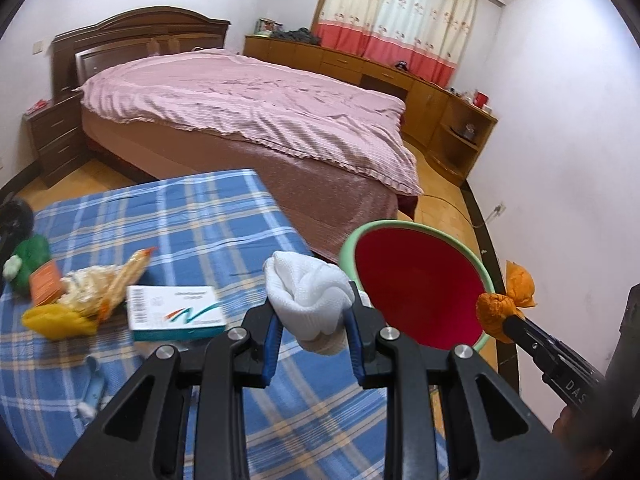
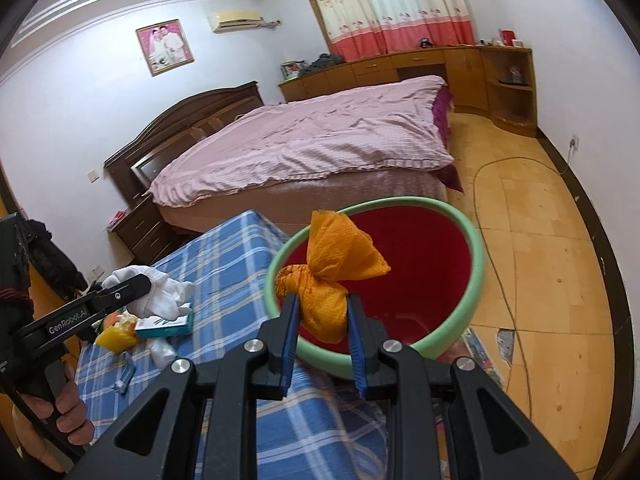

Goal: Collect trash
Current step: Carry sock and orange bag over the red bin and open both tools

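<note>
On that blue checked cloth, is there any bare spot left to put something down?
Yes. The checked cloth is bare along its far side toward the bed, and in the near strip by the left tool. It is crowded at the left, where the white box, the yellow wrapper and the green item cluster. The red basin is also empty.

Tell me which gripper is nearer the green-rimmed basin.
Right. The right gripper, shut on an orange wad, is at the basin rim, the wad over its red inside. The left gripper, shut on a white wad, is over the plaid cloth beside it.
</note>
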Action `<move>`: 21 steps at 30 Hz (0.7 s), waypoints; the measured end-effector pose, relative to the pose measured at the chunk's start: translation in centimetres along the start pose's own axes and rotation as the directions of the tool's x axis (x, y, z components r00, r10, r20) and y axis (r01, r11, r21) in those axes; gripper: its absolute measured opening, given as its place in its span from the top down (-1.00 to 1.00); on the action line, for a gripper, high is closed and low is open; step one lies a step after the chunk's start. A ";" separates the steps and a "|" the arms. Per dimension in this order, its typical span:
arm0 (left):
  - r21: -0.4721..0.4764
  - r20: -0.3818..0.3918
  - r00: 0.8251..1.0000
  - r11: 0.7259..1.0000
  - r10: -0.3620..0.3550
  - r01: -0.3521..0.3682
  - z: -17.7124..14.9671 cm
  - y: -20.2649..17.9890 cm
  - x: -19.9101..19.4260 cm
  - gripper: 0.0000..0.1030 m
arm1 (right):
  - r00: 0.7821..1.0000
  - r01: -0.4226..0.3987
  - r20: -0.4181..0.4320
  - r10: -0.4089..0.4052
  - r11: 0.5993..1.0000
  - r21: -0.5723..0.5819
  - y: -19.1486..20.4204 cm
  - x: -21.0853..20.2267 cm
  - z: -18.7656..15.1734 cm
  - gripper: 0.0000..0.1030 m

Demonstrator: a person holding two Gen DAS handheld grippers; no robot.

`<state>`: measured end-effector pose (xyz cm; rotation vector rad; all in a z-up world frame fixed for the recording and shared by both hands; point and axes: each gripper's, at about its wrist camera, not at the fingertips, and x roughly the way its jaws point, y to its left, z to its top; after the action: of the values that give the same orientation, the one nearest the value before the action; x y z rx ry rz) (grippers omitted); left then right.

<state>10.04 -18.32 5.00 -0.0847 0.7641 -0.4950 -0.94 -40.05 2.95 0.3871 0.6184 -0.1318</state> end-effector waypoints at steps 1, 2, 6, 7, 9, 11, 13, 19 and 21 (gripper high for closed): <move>0.005 -0.001 1.000 1.000 -0.007 0.007 0.0 -0.3 0.2 0.45 | 1.000 0.009 0.001 -0.009 1.000 0.006 -0.5 0.0 0.1 0.51; 0.012 -0.002 1.000 1.000 -0.015 0.015 0.1 -0.6 0.5 0.45 | 1.000 0.015 0.001 -0.015 1.000 0.011 -0.7 0.1 0.2 0.51; 0.042 -0.013 0.999 0.998 -0.049 0.050 0.2 -2.2 2.2 0.45 | 0.999 0.043 -0.004 -0.043 0.999 0.031 -2.1 0.7 0.4 0.51; 0.046 -0.018 0.998 0.997 -0.055 0.056 0.2 -2.6 2.6 0.45 | 0.999 0.047 -0.005 -0.047 0.998 0.035 -2.3 0.8 0.4 0.51; 0.055 -0.035 0.997 0.996 -0.067 0.069 0.2 -3.3 3.7 0.45 | 0.998 0.059 -0.010 -0.058 0.997 0.041 -3.0 1.2 0.5 0.51; 0.060 -0.048 0.996 0.995 -0.078 0.081 0.1 -3.9 4.6 0.45 | 0.998 0.065 -0.015 -0.065 0.997 0.046 -3.3 1.6 0.5 0.51; 0.066 -0.058 0.994 0.994 -0.088 0.091 -0.1 -4.5 5.3 0.45 | 0.997 0.073 -0.026 -0.072 0.996 0.048 -3.9 2.2 0.5 0.51; 0.075 -0.092 0.991 0.992 -0.098 0.105 -0.5 -5.7 7.9 0.45 | 0.995 0.085 -0.057 -0.082 0.995 0.053 -5.3 3.8 0.4 0.51; 0.075 -0.104 0.990 0.992 -0.096 0.104 -0.7 -5.9 8.8 0.45 | 0.994 0.090 -0.064 -0.086 0.995 0.053 -5.7 4.3 0.4 0.51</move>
<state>12.62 -27.46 0.30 -0.0233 0.8395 -0.6288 1.39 -45.50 -1.06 0.4191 0.6942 -0.2225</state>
